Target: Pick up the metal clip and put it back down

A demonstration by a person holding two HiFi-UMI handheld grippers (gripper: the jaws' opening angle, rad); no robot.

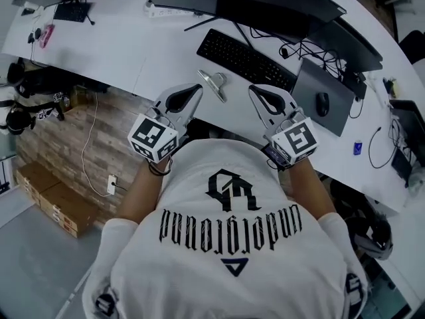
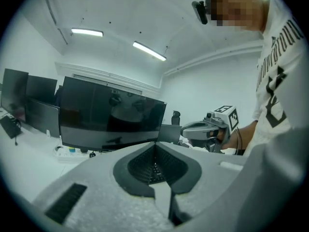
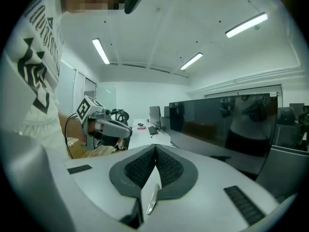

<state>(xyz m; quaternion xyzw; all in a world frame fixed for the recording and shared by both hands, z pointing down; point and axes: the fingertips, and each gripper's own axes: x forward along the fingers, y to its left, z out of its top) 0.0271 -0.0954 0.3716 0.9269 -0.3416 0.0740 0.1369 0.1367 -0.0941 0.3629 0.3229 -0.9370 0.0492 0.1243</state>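
Grey ribbed pads on the left hand-held gripper (image 2: 155,152) meet along the centre line: jaws closed, nothing between them. Same on the right hand-held gripper (image 3: 155,152): pads pressed together, empty.

From the head view, both are held side by side over the near edge of the white table (image 1: 166,52), each w/ its marker cube toward the person and its tip pointing away. Both gripper views look up at the monitors (image 1: 279,5) and ceiling lights, so neither is angled down at the table.

The metal clip (image 1: 214,85) lies flat on the table just past the two tips, approx. between them and closer to the left one, touching neither. Beyond the clip is a black keyboard (image 1: 246,60). To its right, a mouse (image 1: 323,104) sits on a grey pad (image 1: 312,85).

The person's white T-shirt (image 1: 232,244) fills the bottom of the head view, and cardboard boxes (image 1: 60,201) lie on the floor at lower left.
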